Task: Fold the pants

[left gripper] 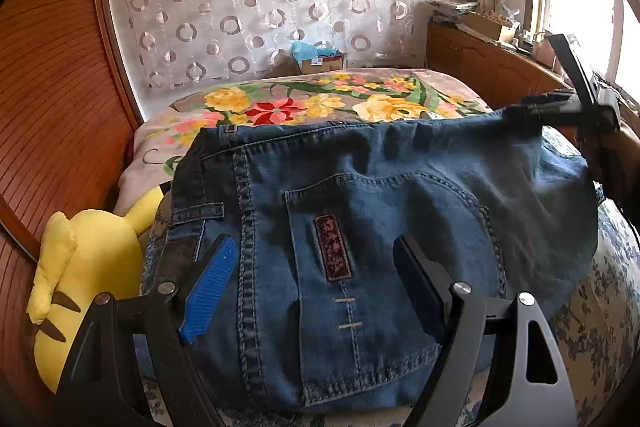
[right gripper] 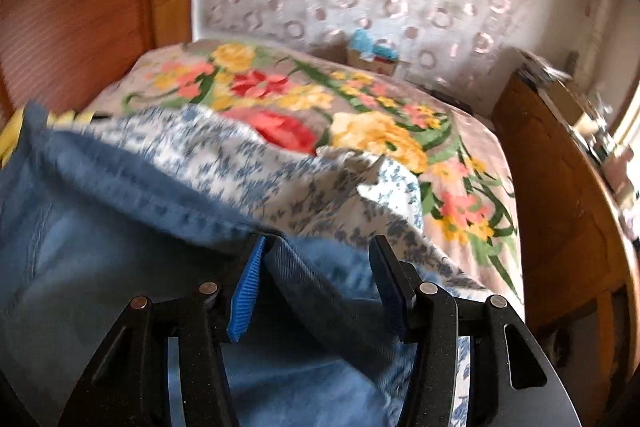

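Pants (left gripper: 360, 207) | flat beneath spread left hand-held gripper (left gripper: 316, 279) fingers

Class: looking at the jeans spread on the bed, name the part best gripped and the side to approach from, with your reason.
Probably the waistband of the jeans, approached from the far edge: its thick stitched hem lies straight and exposed along the floral bedspread, whereas the pocket panel lies flat.

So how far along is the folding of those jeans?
Partly done, it seems. The jeans already lie doubled on the bed, back pocket up. In hand: the left tongs hover open over the pocket; the right tongs stand open with denim between them. Probably left: another fold and smoothing.
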Motion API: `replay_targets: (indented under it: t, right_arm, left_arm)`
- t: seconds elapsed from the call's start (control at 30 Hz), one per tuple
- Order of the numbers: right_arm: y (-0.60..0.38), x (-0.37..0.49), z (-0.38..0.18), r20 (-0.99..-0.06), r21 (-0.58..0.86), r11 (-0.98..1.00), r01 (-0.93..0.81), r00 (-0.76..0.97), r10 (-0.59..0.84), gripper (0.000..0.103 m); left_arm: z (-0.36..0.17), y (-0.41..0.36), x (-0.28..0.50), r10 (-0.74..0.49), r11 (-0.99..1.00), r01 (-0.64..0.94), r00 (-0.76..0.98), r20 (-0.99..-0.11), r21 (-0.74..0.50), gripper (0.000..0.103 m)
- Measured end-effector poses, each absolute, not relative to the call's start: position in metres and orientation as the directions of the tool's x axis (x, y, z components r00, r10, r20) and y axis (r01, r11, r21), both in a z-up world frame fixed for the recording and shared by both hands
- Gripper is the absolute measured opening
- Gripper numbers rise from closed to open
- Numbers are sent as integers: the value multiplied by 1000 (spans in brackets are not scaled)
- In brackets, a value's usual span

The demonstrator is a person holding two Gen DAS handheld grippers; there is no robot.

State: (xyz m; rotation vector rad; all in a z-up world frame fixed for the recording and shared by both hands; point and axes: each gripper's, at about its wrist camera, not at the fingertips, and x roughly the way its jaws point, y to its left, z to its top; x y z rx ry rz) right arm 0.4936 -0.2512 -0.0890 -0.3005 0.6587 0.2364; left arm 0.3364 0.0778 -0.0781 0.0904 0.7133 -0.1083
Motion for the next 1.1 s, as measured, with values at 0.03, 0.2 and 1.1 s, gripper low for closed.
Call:
replay_targets:
  t: [0.03,0.2,1.1]
  right_arm:
    - [-252,494,-87,-626,-181,936,-303,769,128,55]
    - [-260,466,-81,-595,-171,938,-301,790,145,55]
    - [-338,354,-116,-720,71,986,-149,677,154,55]
  left_arm:
    - [-78,79,334,-67,991,127,751,-656,45,81]
    - [-76,85,328,-61,993,111,752,-656,34,81]
    - [-95,115,289,-6,1000,22,729,-685,14,81]
